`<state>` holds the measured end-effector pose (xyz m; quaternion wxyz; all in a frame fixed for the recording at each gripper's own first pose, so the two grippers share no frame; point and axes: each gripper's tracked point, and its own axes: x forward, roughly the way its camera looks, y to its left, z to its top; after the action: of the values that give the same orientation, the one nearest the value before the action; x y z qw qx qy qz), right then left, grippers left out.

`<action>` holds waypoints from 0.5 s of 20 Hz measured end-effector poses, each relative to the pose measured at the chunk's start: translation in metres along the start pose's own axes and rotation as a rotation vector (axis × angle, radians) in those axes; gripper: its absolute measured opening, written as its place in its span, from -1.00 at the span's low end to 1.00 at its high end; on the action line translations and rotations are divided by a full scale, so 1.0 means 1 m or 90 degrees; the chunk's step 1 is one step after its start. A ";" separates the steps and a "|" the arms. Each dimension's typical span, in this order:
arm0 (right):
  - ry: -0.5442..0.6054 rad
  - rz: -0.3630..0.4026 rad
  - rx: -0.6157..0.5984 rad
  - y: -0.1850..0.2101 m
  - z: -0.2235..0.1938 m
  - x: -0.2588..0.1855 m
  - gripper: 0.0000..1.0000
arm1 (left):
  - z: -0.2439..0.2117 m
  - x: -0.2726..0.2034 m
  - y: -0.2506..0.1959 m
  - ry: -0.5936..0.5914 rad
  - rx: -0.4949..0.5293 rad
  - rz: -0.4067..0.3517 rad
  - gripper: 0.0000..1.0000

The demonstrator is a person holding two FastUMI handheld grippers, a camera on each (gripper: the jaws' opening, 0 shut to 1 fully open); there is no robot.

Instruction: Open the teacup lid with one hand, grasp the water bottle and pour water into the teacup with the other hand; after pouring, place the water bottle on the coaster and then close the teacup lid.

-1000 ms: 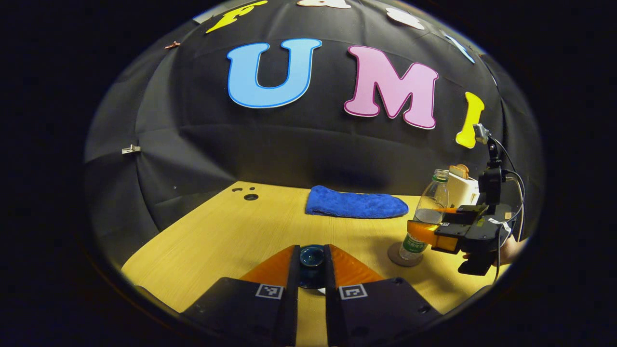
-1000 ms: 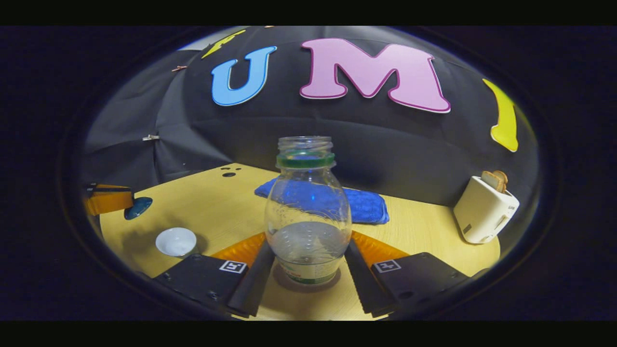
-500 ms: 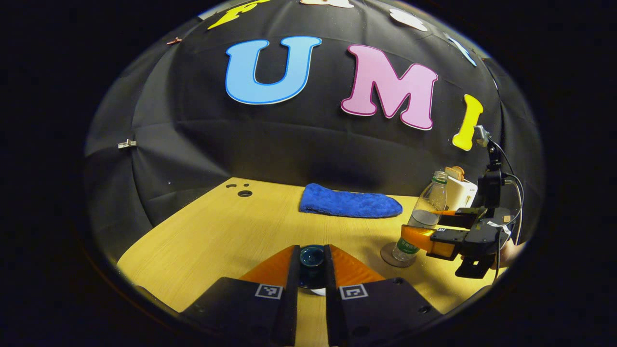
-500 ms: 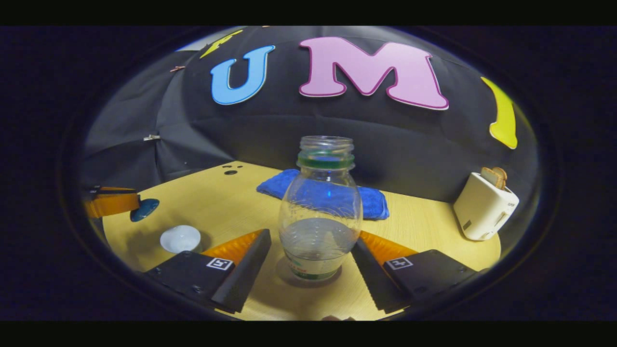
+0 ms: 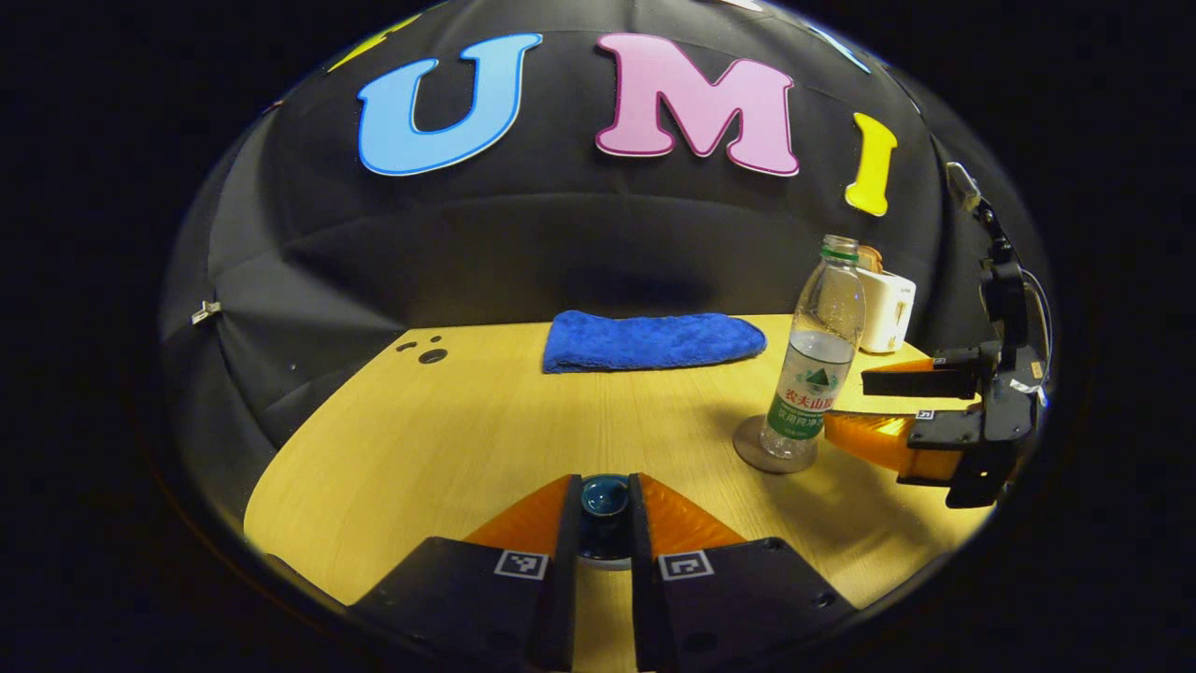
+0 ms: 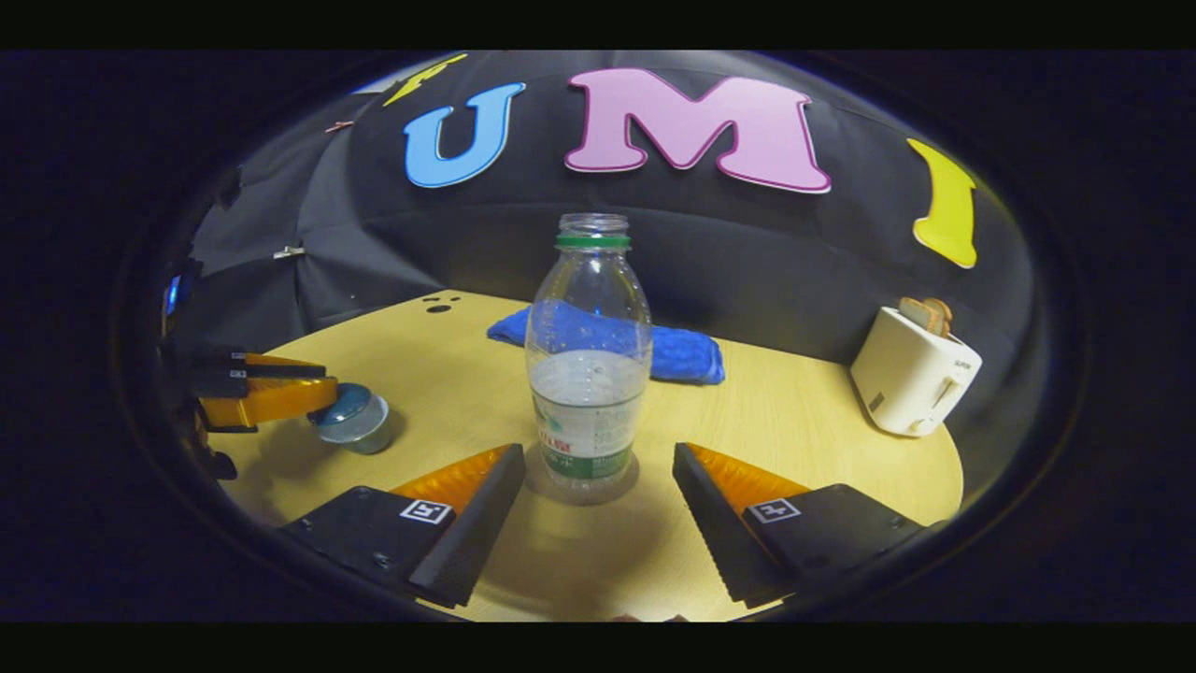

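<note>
Two grippers: left gripper [image 5: 605,509] pinches the small, hard, probably slippery lid [image 5: 605,494] by its knob; right gripper [image 6: 598,486] gapes, bottle [image 6: 589,374] upright at its 12 o'clock on the coaster [image 5: 747,451].

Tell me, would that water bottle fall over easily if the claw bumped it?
Probably yes. The water bottle is tall and narrow, standing on a small round coaster, so a push up high could tip it. It looks only about half full, so it is likely fairly light. It has no cap, so water might spill out.
</note>
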<state>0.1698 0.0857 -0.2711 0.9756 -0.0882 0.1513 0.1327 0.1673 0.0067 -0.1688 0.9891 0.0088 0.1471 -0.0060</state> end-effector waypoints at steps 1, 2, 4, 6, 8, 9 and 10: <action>-0.003 -0.001 0.005 0.001 0.000 -0.006 0.97 | -0.002 0.002 -0.001 0.003 0.004 0.000 -0.43; -0.004 -0.002 0.003 0.001 -0.001 -0.011 0.97 | -0.005 0.004 -0.002 0.007 0.007 -0.001 -0.43; -0.002 -0.006 -0.006 0.003 -0.005 -0.019 0.96 | -0.008 0.006 -0.003 0.013 0.013 -0.003 -0.43; 0.001 0.000 -0.009 0.008 -0.008 -0.024 0.97 | -0.012 0.007 -0.002 0.017 0.026 -0.001 -0.43; 0.008 0.008 -0.014 0.013 -0.012 -0.026 0.96 | -0.012 0.008 -0.002 0.015 0.037 -0.001 -0.41; 0.012 0.012 -0.019 0.016 -0.014 -0.027 0.96 | -0.013 0.008 -0.001 0.015 0.040 0.000 -0.46; 0.013 0.014 -0.021 0.017 -0.015 -0.027 0.97 | -0.014 0.007 -0.002 0.017 0.043 0.000 -0.44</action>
<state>0.1356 0.0919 -0.2791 0.9708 -0.1043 0.1602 0.1447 0.1701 0.0051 -0.1848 0.9861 0.0421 0.1602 -0.0105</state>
